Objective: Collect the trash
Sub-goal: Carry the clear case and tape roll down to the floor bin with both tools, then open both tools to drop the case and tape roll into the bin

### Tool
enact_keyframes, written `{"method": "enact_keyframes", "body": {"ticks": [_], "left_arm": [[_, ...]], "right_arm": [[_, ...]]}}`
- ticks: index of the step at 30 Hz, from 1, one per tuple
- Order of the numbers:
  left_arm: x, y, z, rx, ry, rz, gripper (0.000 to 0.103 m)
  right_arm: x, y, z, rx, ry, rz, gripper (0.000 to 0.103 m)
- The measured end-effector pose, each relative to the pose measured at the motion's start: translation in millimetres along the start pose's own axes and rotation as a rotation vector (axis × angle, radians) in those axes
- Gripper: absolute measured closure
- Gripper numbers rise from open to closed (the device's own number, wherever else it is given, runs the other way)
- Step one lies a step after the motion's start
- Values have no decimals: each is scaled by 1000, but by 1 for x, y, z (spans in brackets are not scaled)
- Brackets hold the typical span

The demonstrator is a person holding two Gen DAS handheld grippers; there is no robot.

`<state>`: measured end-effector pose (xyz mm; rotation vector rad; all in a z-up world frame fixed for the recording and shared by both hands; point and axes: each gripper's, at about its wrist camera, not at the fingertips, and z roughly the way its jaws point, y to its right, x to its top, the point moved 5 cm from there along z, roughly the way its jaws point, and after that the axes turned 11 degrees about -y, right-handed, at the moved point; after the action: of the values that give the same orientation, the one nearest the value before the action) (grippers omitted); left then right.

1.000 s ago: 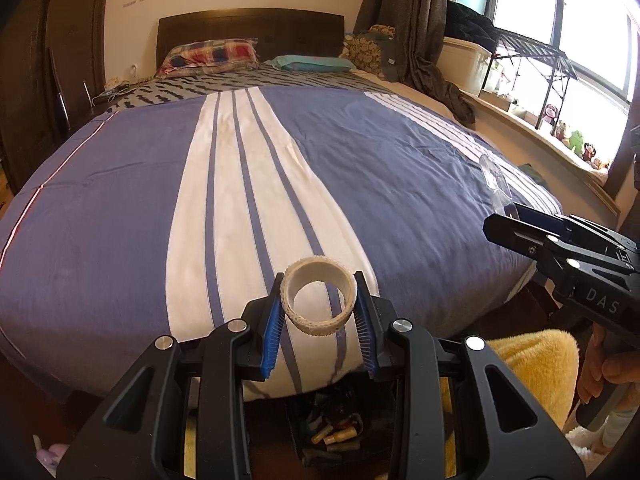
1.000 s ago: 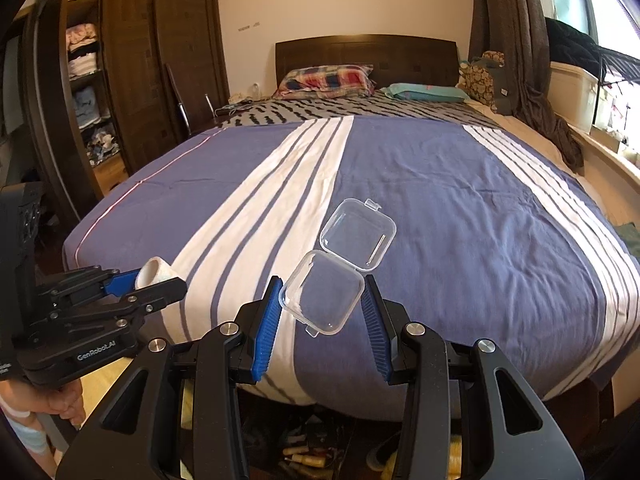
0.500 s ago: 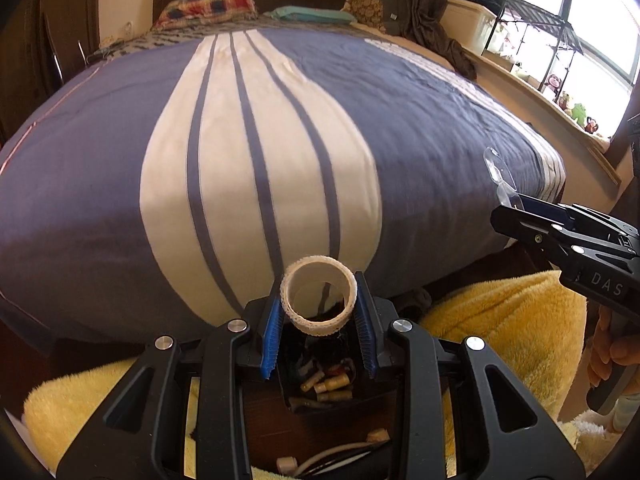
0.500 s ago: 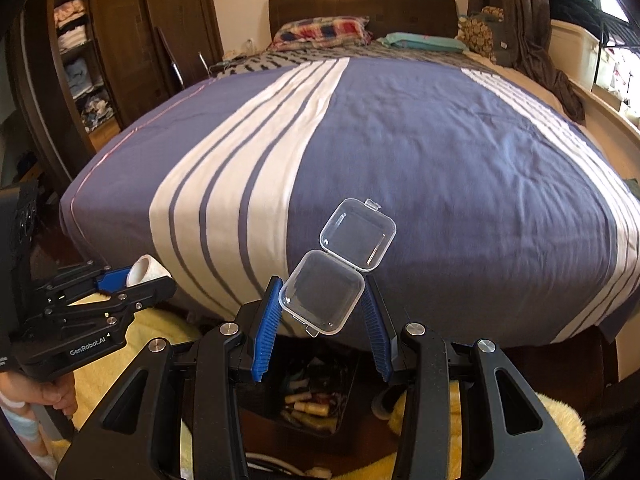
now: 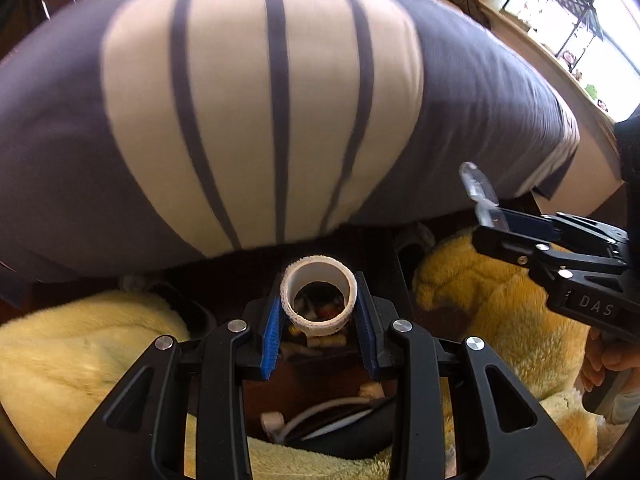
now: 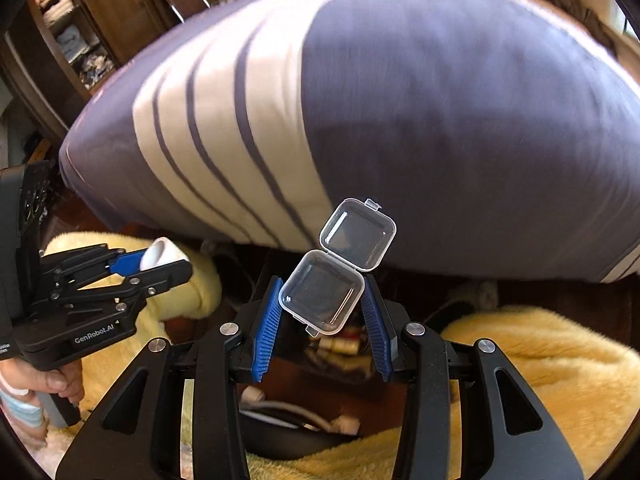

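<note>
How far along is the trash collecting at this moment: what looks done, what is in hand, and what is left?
Done: both pieces are picked up, off the striped bed. In hand: the left gripper is shut on the white tape ring; the right gripper is shut on the clear hinged box, its lid open. Left: release both, probably into the dark bin below, which already holds scraps.

There was one white tape ring (image 5: 318,300) between the left gripper's fingers (image 5: 272,328) and one clear hinged plastic case (image 6: 338,268) between the right gripper's fingers (image 6: 376,332). Beyond both sat one striped bed (image 5: 280,100); two yellow fluffy blankets (image 6: 532,360) lay beneath.
</note>
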<state>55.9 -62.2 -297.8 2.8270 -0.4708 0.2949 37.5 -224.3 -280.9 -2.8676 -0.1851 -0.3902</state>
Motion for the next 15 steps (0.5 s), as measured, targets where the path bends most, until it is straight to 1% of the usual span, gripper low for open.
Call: {"method": "enact_keyframes", "body": {"ticks": [3, 7, 11, 15], "left_arm": [[-5, 2, 22, -9, -62, 18, 72], [-10, 2, 58, 0, -148, 40, 72], [-14, 1, 83, 8, -206, 54, 72], [-13, 0, 98, 8, -238, 58, 72]], "right_arm": [[-6, 3, 23, 35, -59, 21, 62], [-11, 8, 53, 46, -124, 43, 62], [-9, 14, 75, 47, -171, 64, 62], [-8, 17, 95, 46, -208, 96, 62]]}}
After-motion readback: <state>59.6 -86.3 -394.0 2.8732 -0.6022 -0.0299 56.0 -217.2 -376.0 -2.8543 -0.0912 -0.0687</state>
